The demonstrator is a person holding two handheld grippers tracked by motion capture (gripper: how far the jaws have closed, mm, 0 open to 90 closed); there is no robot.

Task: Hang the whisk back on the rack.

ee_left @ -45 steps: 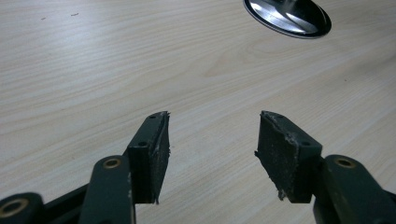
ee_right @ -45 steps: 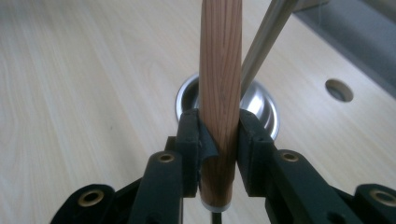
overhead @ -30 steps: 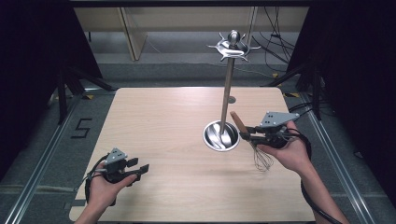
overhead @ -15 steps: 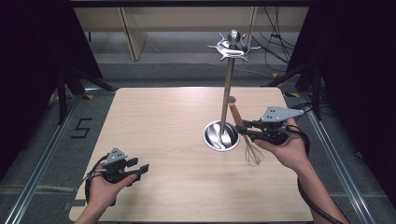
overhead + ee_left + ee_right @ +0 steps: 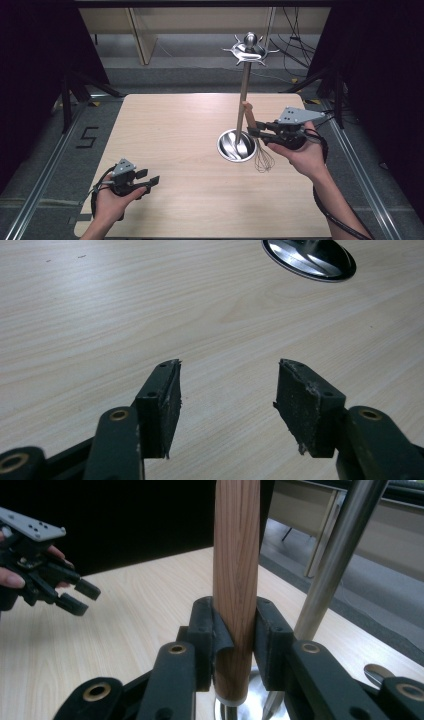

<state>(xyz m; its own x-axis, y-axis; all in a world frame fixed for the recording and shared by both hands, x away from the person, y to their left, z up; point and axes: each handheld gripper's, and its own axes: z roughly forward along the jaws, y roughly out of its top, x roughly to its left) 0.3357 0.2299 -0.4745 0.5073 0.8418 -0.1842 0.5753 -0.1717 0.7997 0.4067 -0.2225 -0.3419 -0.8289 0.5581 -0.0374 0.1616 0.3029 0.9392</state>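
A whisk with a wooden handle (image 5: 248,116) and a wire head (image 5: 263,161) hangs in my right gripper (image 5: 252,132), right beside the pole (image 5: 243,95) of a metal utensil stand. The right gripper view has the handle (image 5: 236,570) upright with both pads pressed on its lower part, and the steel pole (image 5: 340,555) just behind to the right. The stand's round base (image 5: 235,146) sits on the table, and its hooked crown (image 5: 249,50) is high above. My left gripper (image 5: 150,181) rests low at the table's front left, jaws open with nothing between them (image 5: 227,390).
The light wooden table (image 5: 175,130) stretches wide between the two hands. The stand's shiny base (image 5: 310,257) lies far ahead of the left gripper. Dark curtains flank both sides, and metal floor rails (image 5: 45,170) run along the table's edges.
My right gripper has risen and shifted left toward the pole, lifting the whisk's wire head and bringing the handle more upright. The left hand has stayed put.
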